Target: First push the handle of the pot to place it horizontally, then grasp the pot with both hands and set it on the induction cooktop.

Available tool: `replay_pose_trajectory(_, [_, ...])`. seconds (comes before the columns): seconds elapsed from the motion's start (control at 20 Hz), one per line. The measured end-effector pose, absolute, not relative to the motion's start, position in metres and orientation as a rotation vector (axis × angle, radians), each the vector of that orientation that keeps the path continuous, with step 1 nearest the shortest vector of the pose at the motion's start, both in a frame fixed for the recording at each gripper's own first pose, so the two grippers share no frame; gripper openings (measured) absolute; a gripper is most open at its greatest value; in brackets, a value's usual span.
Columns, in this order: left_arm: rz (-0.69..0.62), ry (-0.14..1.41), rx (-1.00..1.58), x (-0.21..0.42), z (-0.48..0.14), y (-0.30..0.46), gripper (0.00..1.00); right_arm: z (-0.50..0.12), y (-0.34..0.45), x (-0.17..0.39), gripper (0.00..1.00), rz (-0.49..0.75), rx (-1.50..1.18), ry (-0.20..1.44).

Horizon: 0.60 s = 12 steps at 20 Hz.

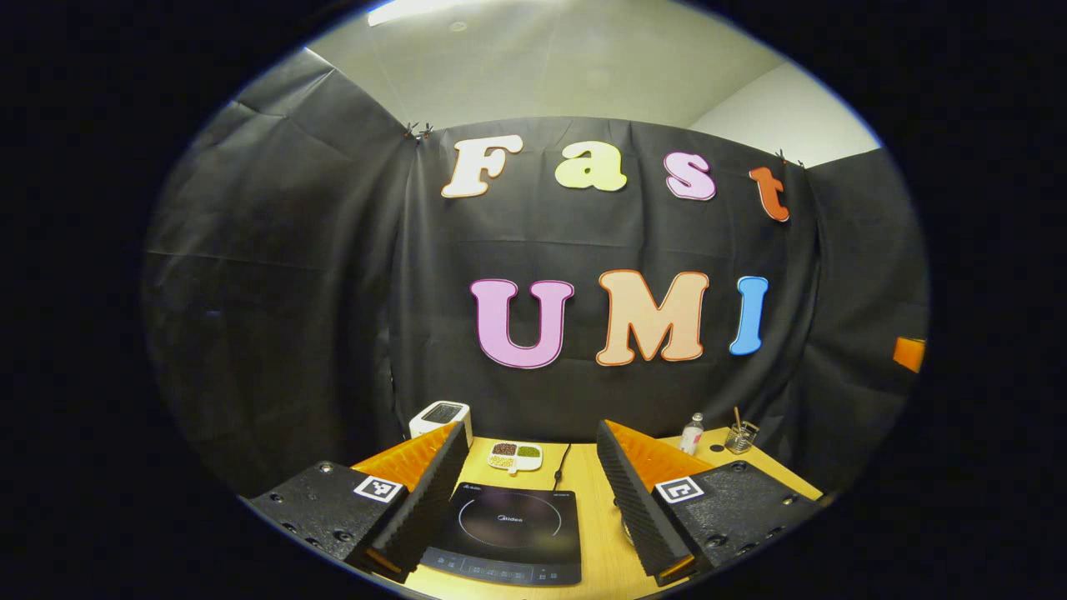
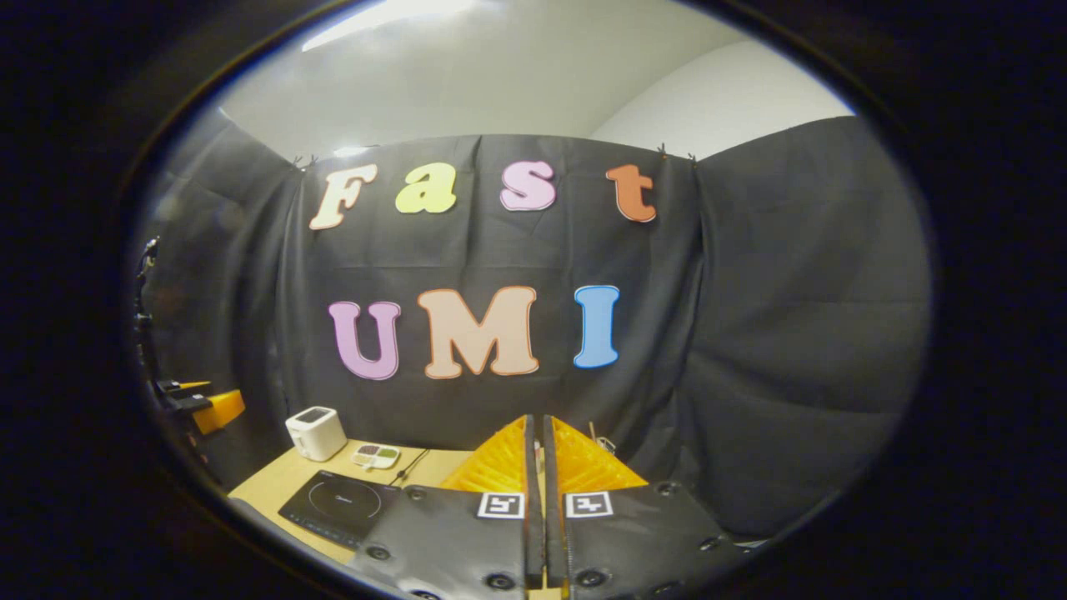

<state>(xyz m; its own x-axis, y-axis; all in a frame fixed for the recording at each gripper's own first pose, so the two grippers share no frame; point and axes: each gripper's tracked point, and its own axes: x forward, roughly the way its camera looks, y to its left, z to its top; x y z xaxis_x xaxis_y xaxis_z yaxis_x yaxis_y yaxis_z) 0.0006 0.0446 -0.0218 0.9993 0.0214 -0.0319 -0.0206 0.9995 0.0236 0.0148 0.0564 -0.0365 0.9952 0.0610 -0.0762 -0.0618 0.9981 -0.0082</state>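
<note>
The black induction cooktop [image 1: 510, 525] lies flat on the wooden table [image 1: 596, 517], low between the fingers of my left gripper [image 1: 529, 427], which is open with nothing in it. In the right gripper view the cooktop [image 2: 338, 504] sits at the lower left, left of my right gripper [image 2: 538, 421]. That gripper's two fingers are pressed together with nothing seen between them, held above the table's right part.
A white box-shaped appliance [image 1: 440, 417] stands at the table's back left, with a small divided dish [image 1: 515, 455] and a black cord [image 1: 560, 467] behind the cooktop. A small bottle [image 1: 691, 433] and a glass [image 1: 741, 436] stand at the back right. Black cloth walls surround the table.
</note>
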Motion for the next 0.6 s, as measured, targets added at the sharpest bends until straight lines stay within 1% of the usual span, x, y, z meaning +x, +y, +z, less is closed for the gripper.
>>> replay_pose_trajectory(0.05, [0.017,0.033,0.026,0.001,-0.022,0.045,0.90,-0.039,0.059,0.015,0.04,0.063,-0.013,0.083])
replay_pose_trajectory(0.1, [0.012,0.032,0.028,0.001,-0.023,0.044,0.90,-0.042,0.062,0.014,0.00,0.070,-0.012,0.093])
replay_pose_trajectory(0.5, [0.018,0.059,0.035,0.000,-0.033,0.050,0.90,-0.098,0.076,0.012,0.00,0.125,0.030,0.237])
replay_pose_trajectory(0.55, [0.024,0.064,0.040,-0.001,-0.034,0.050,0.90,-0.106,0.079,0.012,0.05,0.145,0.048,0.258])
replay_pose_trajectory(0.6, [0.030,0.060,0.042,0.000,-0.032,0.051,0.94,-0.116,0.081,0.012,0.00,0.159,0.063,0.288])
